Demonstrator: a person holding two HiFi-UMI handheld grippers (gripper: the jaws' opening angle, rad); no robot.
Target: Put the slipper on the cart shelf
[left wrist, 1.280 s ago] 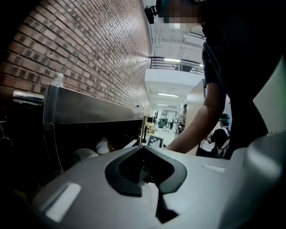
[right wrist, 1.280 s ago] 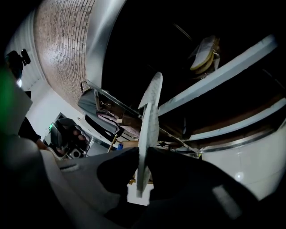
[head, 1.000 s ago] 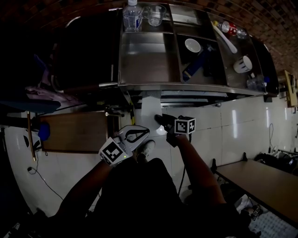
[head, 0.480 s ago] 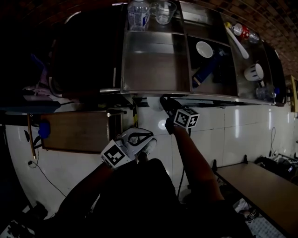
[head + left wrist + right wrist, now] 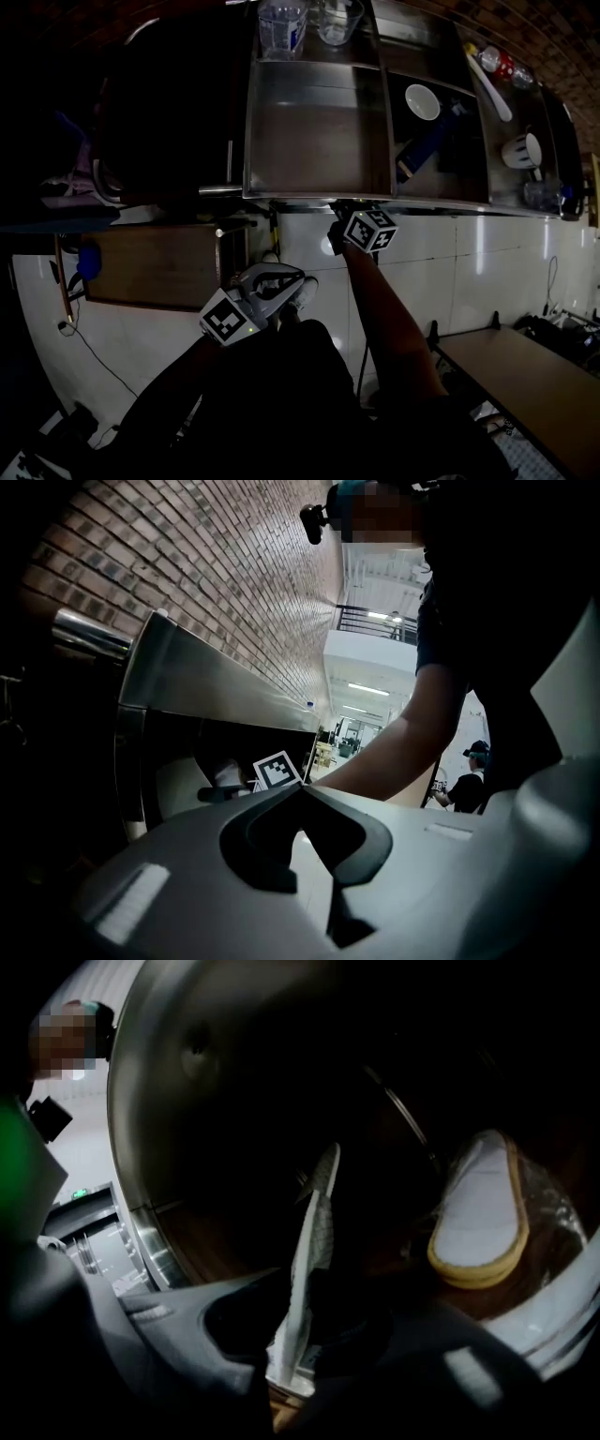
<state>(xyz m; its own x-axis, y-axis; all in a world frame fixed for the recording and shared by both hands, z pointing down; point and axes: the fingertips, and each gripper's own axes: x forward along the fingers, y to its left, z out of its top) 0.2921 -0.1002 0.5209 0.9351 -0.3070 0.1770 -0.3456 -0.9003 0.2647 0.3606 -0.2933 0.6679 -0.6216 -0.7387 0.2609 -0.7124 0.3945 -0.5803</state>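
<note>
- Compared with a second ago, the right gripper [image 5: 298, 1316] is farther from the person. It no longer hangs over the tiled floor [image 5: 422, 262] in front of the cart [image 5: 319, 192]; its front end is now tucked beneath the near edge of the cart's steel top.
- Its jaws are clamped on the slipper [image 5: 314, 1232], which stands edge-on between them, pale sole side showing.
- In the head view the slipper was a pale shape ahead of this gripper a second ago. Now the cart top hides it, and only the right gripper view shows it.
- That view looks into the dark cart shelf [image 5: 216, 1232]. A second slipper [image 5: 480, 1211] with a yellowish edge already lies flat there, to the right of the held one and apart from it.
- The left gripper [image 5: 300, 789] is almost where it was, low and near the person, with its jaws together on nothing.
- Judged from this, the carry is nearly over. The slipper is inside the shelf opening but not yet set down.
- The next move probably calls for lowering it beside the second slipper and turning it flat before letting go, since it is held on edge.
</note>
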